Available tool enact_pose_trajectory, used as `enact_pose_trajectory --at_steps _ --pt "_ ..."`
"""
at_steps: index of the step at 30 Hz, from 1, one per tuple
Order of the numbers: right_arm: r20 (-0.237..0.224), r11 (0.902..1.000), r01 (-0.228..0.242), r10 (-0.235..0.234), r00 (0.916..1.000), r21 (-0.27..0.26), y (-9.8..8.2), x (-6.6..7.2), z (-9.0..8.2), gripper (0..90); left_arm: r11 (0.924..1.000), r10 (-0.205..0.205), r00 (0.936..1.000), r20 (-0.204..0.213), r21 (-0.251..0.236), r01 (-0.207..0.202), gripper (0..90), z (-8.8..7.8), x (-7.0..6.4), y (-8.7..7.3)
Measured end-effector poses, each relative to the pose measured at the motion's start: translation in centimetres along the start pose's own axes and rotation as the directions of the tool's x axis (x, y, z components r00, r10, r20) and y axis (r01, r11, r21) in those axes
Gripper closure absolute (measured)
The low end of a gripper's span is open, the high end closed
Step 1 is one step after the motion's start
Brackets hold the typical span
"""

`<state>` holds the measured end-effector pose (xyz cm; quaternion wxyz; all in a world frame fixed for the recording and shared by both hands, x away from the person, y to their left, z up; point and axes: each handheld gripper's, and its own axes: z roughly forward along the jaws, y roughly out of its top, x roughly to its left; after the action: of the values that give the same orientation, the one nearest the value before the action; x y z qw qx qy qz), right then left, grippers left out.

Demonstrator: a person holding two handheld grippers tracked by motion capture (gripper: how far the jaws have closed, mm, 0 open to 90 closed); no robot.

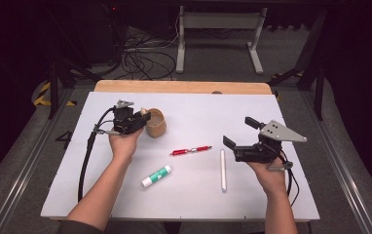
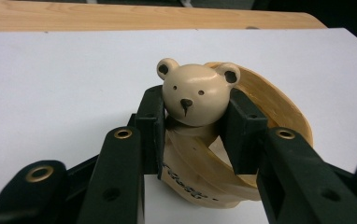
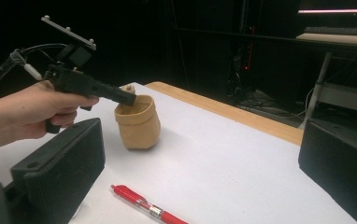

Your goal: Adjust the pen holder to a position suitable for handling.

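Left gripper (image 1: pixel 138 118) clamped on the bear head (image 2: pixel 194 94) of a wooden cup (image 1: pixel 156 123), far left of the table (image 1: pixel 291 204). Cup upright, just right of the jaws. Right gripper (image 1: pixel 240 132) wide, empty, well apart. Red pen (image 1: pixel 191 150) lies between.

1. A white worktop (image 1: pixel 198 195) lies over a pale wooden board (image 1: pixel 184 87), which shows as a strip along the worktop's far edge.
2. Grey carpet-like floor (image 1: pixel 354 131) surrounds the table on the left, right and far sides.
3. Beyond the far edge stands a light grey metal frame (image 1: pixel 219 29) with two feet on the floor.
4. A tangle of black cables (image 1: pixel 142 61) lies on the floor off the far left corner.
5. Yellow-and-black hazard tape (image 1: pixel 43 92) marks the floor at the left.
6. The room behind is dark; in the right gripper view a thin pink light strip (image 3: pixel 338 10) glows at the upper right.
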<state>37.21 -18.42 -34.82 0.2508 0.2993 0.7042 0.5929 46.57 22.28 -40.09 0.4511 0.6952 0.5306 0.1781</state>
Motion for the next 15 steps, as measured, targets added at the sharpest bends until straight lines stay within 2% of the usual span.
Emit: enact_pose_trajectory --at_steps 8,12,15 --pt "-0.008 1.0000 0.003 -0.003 1.0000 0.009 0.0 0.2 0.3 1.0 0.9969 0.069 0.9972 0.028 0.037 -0.070 63.5 -1.7 -0.8 -1.0" --pt "-0.010 0.9999 0.005 -0.005 0.9999 0.010 0.0 0.3 0.4 1.0 0.9963 0.069 0.9957 0.062 0.047 -0.072 63.5 -2.4 -0.8 -1.6" --pt "-0.010 0.9998 0.010 -0.010 0.9999 0.015 0.0 0.3 0.5 1.0 0.9927 0.087 0.9928 0.083 0.077 -0.093 63.5 -2.7 -0.8 -1.8"
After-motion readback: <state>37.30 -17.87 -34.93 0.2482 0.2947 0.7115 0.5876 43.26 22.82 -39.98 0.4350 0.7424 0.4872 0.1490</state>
